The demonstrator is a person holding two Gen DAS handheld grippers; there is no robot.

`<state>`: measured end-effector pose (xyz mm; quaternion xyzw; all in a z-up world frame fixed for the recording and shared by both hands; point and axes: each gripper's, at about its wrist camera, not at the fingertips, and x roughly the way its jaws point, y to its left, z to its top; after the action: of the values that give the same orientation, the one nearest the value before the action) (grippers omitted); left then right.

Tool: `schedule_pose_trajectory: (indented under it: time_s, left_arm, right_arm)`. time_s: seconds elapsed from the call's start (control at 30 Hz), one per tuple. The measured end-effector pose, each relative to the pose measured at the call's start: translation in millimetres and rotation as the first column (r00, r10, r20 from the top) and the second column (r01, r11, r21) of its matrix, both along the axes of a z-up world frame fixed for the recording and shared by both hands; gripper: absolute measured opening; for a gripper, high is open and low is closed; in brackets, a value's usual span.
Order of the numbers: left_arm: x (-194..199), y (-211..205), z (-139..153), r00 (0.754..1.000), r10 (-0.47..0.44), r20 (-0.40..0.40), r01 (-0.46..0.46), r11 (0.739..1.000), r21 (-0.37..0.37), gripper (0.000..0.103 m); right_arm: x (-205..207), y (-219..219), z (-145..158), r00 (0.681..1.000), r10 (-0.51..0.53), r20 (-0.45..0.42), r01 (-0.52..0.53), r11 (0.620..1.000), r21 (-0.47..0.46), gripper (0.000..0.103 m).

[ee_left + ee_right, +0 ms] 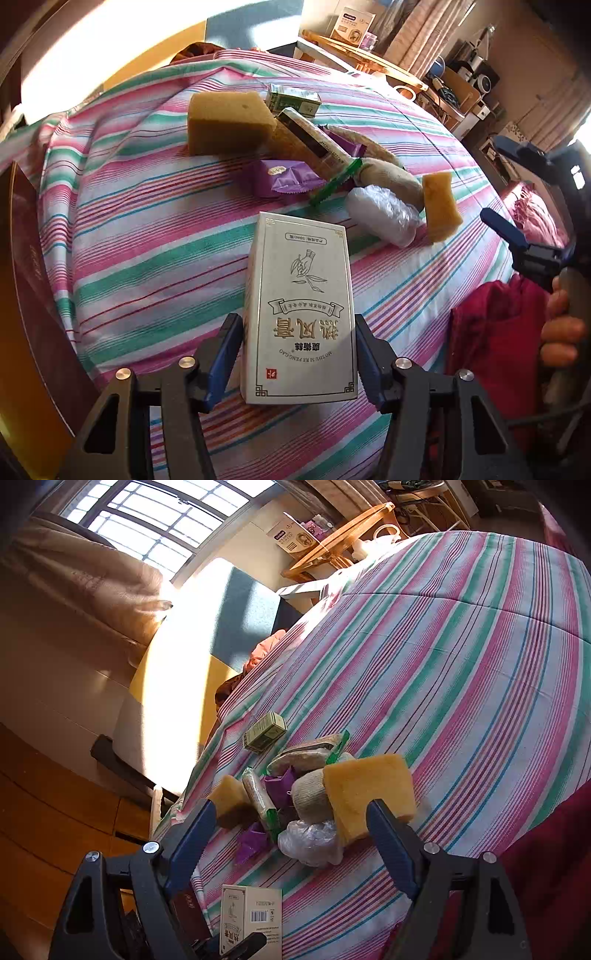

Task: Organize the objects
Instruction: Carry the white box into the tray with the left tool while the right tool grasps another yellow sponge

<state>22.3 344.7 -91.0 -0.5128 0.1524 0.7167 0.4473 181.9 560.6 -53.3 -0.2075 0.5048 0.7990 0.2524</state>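
A white box with gold lettering [299,306] lies lengthwise between the pads of my left gripper [299,321], which is shut on its two long sides; its barcoded side [255,915] shows at the bottom of the right wrist view. Beyond it on the striped bedspread [147,240] is a pile: a big yellow sponge [229,122], a green box [293,99], purple packets [284,177], cracker packs [314,147], a beige roll [391,177], a clear plastic bundle [384,214] and a smaller sponge [439,206]. My right gripper [291,808] hangs open over the pile, holding nothing.
A red cloth [495,332] lies at the bed's right edge beside the person's hand [561,332] on the right gripper [509,229]. A dark wooden board [26,277] borders the bed at left. Wooden furniture with boxes [351,40] stands beyond the bed.
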Motion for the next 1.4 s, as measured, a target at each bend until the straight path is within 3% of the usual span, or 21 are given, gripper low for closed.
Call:
schedule_pose_trajectory:
  time_s: [0.07,0.27,0.33,0.4,0.43,0.6,0.67,0.73,0.77,0.8,0.97,1.13,1.37,1.4]
  left_arm:
    - [6,-3,-3,0.999,-0.017,-0.042,0.016,1.000,-0.013,0.057]
    - [3,-6,-12,1.000,0.005,-0.028,-0.006,1.000,-0.030,0.054]
    - [3,-9,-5,1.000,0.005,-0.009,-0.005,1.000,-0.011,0.061]
    - [5,-11,3,1.000,0.007,-0.026,-0.006,1.000,0.008,0.088]
    - [6,-11,7,0.999,0.006,-0.044,-0.006,1.000,0.021,0.092]
    - [3,0,17,0.996,-0.029,-0.088,0.031,0.999,0.021,0.093]
    - [3,8,15,0.992,-0.053,-0.117,0.053,0.999,-0.007,0.091]
    - [0,12,11,0.991,-0.068,-0.118,0.065,0.998,-0.024,0.075]
    - [-2,14,7,0.992,-0.073,-0.098,0.071,0.997,-0.026,0.059]
    - [-4,14,4,0.994,-0.072,-0.077,0.070,0.997,-0.024,0.056]
    - [4,3,3,0.990,-0.069,-0.120,0.070,0.997,0.011,0.053]
    - [8,-17,11,0.995,-0.047,-0.083,0.052,0.997,0.056,0.052]
    - [18,-46,21,0.998,-0.030,-0.058,0.036,0.994,0.106,0.052]
    - [18,-51,24,0.998,-0.024,-0.055,0.031,0.993,0.116,0.052]
  right_arm:
    - [0,2,-3,1.000,-0.011,0.012,0.011,1.000,-0.016,0.085]
    - [0,6,-9,0.999,-0.028,0.042,0.030,0.998,-0.052,0.085]
    - [-1,7,-9,0.998,-0.028,0.051,0.030,0.998,-0.052,0.085]
    - [-2,7,-10,0.998,-0.024,0.062,0.027,0.998,-0.053,0.085]
    - [-3,7,-10,0.998,-0.021,0.066,0.024,0.998,-0.053,0.085]
    - [-4,7,-11,0.997,-0.019,0.071,0.023,0.998,-0.056,0.085]
    - [-4,7,-11,0.997,-0.019,0.074,0.024,0.998,-0.058,0.085]
    - [-4,7,-12,0.997,-0.020,0.076,0.024,0.998,-0.060,0.085]
    - [-4,7,-12,0.997,-0.021,0.077,0.026,0.998,-0.061,0.085]
    - [-4,7,-12,0.996,-0.025,0.081,0.030,0.998,-0.062,0.085]
    - [-7,13,-20,0.986,-0.044,0.159,0.060,0.993,-0.100,0.085]
    - [-14,24,-27,0.968,-0.061,0.245,0.091,0.989,-0.114,0.085]
    - [-42,34,-41,0.933,-0.006,0.361,0.046,0.994,-0.103,0.085]
    - [-43,33,-41,0.925,-0.009,0.379,0.044,0.995,-0.084,0.080]
